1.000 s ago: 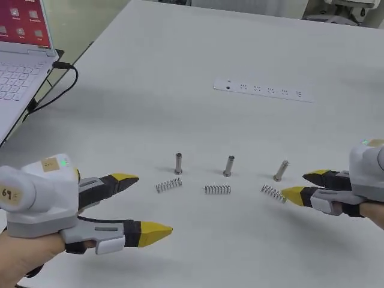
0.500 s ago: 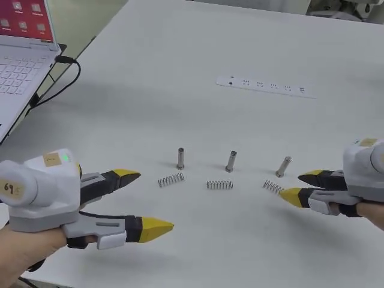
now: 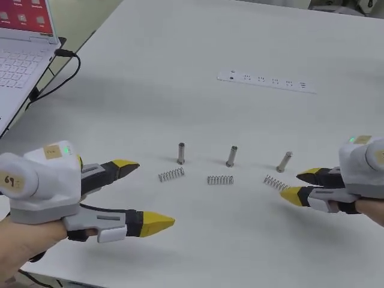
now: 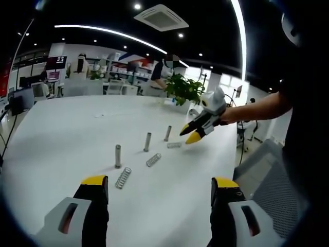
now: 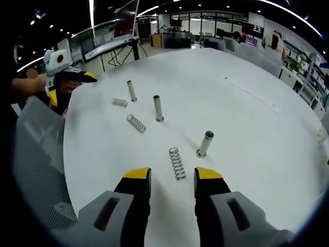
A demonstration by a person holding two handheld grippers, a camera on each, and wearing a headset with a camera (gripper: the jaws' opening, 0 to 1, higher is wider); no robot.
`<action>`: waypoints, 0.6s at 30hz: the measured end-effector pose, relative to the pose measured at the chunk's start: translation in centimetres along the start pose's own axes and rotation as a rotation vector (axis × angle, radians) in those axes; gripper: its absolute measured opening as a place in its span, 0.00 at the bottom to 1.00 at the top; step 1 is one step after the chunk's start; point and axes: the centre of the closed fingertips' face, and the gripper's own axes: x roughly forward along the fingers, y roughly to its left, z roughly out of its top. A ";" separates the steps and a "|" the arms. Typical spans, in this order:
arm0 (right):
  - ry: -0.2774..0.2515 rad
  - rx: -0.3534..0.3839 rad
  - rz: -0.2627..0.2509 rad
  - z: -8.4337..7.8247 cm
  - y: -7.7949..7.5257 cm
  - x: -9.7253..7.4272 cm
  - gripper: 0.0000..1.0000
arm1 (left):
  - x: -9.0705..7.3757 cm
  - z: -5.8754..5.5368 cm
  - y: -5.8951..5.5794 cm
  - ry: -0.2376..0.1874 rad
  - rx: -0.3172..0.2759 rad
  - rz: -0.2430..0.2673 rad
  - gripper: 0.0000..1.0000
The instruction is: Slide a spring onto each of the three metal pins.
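Three upright metal pins (image 3: 181,153) (image 3: 231,156) (image 3: 284,161) stand in a row on the white table (image 3: 180,78). A loose spring lies flat in front of each: left (image 3: 171,174), middle (image 3: 219,179), right (image 3: 275,182). My left gripper (image 3: 147,193) hovers open, wide, to the left of the row with nothing in it. My right gripper (image 3: 294,185) is open with a narrower gap, its tips just right of the right spring (image 5: 177,162) and right pin (image 5: 204,143). The left gripper view shows the nearest spring (image 4: 123,177) and pin (image 4: 117,155) ahead of its jaws.
An open laptop (image 3: 21,36) sits at the far left with a black cable (image 3: 54,84) running off the table edge. A white power strip (image 3: 266,81) lies beyond the pins. The table's front edge runs close under my left gripper.
The head view has shifted slightly. Both grippers stay in about the same places and stay open; pins and springs have not moved.
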 end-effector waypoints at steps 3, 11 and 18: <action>0.014 -0.031 0.004 0.0 0.2 0.3 0.31 | -0.1 0.2 0.0 -0.010 0.001 0.004 0.81; 0.034 -0.062 0.006 0.3 -0.2 1.1 0.29 | -0.5 0.1 0.3 -0.010 0.000 0.016 0.82; 0.068 -0.092 0.008 0.1 -0.4 1.8 0.27 | -0.6 0.1 0.4 -0.009 -0.001 0.016 0.81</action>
